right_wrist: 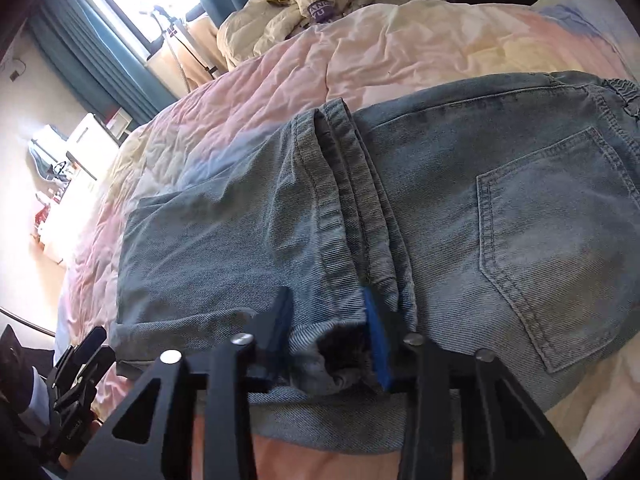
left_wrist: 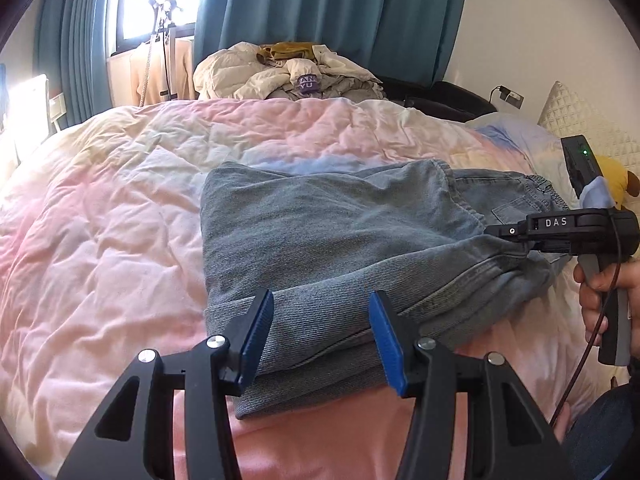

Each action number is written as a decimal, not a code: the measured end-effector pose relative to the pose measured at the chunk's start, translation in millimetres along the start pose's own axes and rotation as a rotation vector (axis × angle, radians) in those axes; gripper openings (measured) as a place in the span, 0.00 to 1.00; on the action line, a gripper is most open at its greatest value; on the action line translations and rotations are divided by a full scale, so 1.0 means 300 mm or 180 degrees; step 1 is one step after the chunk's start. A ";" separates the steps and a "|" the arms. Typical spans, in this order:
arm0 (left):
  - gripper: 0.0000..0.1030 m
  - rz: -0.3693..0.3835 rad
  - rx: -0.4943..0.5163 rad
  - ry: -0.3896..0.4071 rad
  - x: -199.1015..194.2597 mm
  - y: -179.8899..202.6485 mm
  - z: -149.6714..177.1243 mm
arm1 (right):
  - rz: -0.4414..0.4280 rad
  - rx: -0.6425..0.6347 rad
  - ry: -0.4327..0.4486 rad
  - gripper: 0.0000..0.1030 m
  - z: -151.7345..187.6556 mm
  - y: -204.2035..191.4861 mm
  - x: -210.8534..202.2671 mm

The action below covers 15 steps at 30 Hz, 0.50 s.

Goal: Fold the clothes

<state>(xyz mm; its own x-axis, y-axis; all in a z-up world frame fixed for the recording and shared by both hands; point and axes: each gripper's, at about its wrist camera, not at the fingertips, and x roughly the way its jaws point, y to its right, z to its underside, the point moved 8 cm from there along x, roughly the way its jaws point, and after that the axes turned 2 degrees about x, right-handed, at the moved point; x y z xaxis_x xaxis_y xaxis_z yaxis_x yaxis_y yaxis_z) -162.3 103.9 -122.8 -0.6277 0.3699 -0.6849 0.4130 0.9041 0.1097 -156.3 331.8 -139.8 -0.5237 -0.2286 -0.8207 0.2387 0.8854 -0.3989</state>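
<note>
Mid-fold: the jeans [left_wrist: 320,248] lay on the bed [left_wrist: 100,240]. The left hand-held gripper [left_wrist: 320,340] straddled the fold, jaws apart; the right hand-held gripper [right_wrist: 328,332] pinched the hem at six o'clock. Next, the hem probably needed carrying toward twelve o'clock.

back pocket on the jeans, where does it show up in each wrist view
Left wrist view: the back pocket is small and far right, just above the right gripper, near the waistband.
Right wrist view: the back pocket is large, filling the right half, right of the folded leg hems.
Shared landmark: the cream clothes pile at the far edge of the bed, by the teal curtains.
</note>
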 end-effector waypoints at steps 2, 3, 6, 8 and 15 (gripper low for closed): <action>0.50 -0.0008 -0.0008 0.0064 0.001 -0.004 -0.008 | 0.0019 0.0091 0.0083 0.21 -0.002 0.008 -0.021; 0.50 0.0005 -0.0026 0.0131 -0.005 -0.005 -0.014 | 0.0036 0.0118 0.0144 0.20 -0.006 0.007 -0.036; 0.50 0.0052 0.0054 0.0136 0.000 0.014 -0.017 | -0.0023 0.0179 0.0343 0.19 -0.017 -0.014 -0.090; 0.48 0.0013 0.0126 0.0120 0.011 0.025 -0.012 | -0.0054 0.0179 0.0426 0.19 -0.021 -0.035 -0.116; 0.04 -0.0016 -0.0005 0.0215 0.023 0.001 -0.015 | 0.0135 0.0418 0.0253 0.19 0.018 0.000 -0.071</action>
<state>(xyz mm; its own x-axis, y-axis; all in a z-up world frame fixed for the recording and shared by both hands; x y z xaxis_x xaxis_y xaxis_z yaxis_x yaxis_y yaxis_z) -169.4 107.8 -124.1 -0.6728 0.3790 -0.6353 0.4089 0.9062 0.1076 -140.8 334.7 -124.6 -0.5726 -0.1548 -0.8051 0.3641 0.8319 -0.4188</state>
